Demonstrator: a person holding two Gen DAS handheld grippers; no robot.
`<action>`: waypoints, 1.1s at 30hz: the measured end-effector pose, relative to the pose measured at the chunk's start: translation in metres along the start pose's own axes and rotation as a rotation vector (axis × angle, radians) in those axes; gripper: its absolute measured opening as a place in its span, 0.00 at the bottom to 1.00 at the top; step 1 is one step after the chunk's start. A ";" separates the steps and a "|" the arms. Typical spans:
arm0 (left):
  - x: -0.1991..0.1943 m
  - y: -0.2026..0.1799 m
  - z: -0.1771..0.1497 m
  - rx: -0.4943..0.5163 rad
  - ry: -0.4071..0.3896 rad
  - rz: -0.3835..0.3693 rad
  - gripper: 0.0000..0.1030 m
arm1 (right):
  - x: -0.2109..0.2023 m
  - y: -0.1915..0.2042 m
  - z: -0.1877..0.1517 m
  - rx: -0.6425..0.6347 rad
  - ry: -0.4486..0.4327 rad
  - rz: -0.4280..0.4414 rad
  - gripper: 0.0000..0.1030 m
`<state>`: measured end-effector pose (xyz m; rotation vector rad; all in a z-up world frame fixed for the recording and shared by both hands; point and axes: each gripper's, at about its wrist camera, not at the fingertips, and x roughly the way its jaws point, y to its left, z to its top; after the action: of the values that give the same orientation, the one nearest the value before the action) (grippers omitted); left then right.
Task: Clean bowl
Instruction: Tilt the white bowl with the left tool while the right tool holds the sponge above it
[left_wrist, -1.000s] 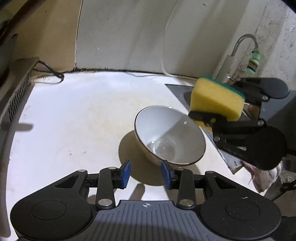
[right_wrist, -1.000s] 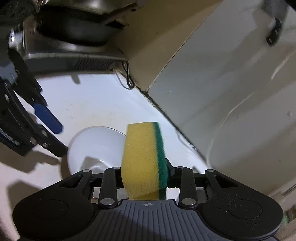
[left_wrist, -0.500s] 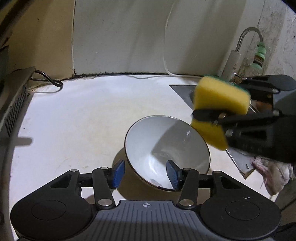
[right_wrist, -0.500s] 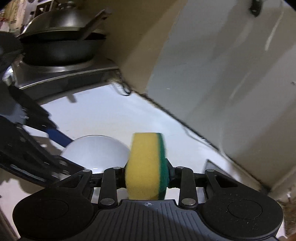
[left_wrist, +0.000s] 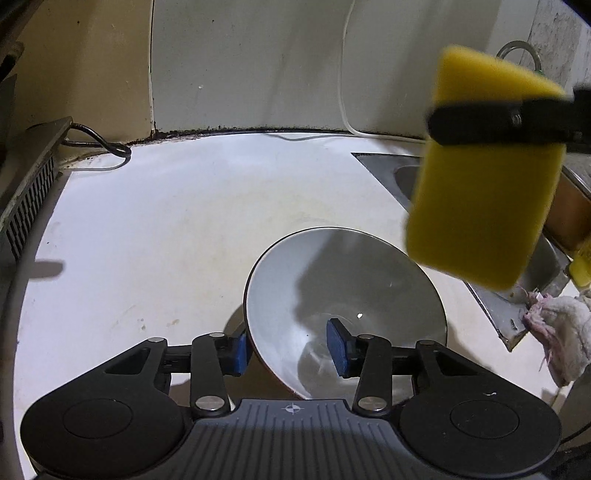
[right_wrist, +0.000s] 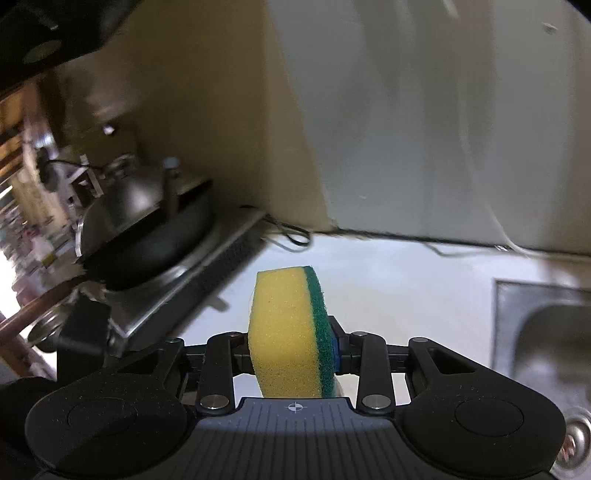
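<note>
A white surface (left_wrist: 177, 229) is carrying a tilted white bowl (left_wrist: 343, 299), whose near rim is sitting between the closing left tongs (left_wrist: 289, 352), one pad inside, one outside, while the right tongs (right_wrist: 291, 354) are clamping a yellow-green sponge (right_wrist: 291, 332) above it.

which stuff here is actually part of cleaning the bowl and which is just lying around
Part of the job:
- bowl, its near rim between the closing left gripper jaws
- sponge, yellow with a green scrub side, clamped in the right gripper
- sink

Just lying about:
- wok on the stove
- crumpled cloth by the sink corner
- black cable at the wall
</note>
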<state>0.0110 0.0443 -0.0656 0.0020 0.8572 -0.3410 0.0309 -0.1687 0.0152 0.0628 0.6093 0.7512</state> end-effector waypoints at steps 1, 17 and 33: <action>-0.003 -0.001 0.000 0.018 0.002 0.003 0.44 | 0.008 0.002 0.000 -0.014 0.008 -0.007 0.32; -0.006 -0.002 0.002 0.058 0.011 0.033 0.44 | 0.034 -0.016 -0.006 0.002 0.109 0.068 0.32; -0.002 -0.007 0.000 0.111 0.018 0.028 0.44 | 0.048 0.031 -0.027 -0.290 0.102 -0.072 0.32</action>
<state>0.0083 0.0380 -0.0632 0.1196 0.8542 -0.3623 0.0239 -0.1186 -0.0222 -0.2645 0.5909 0.7696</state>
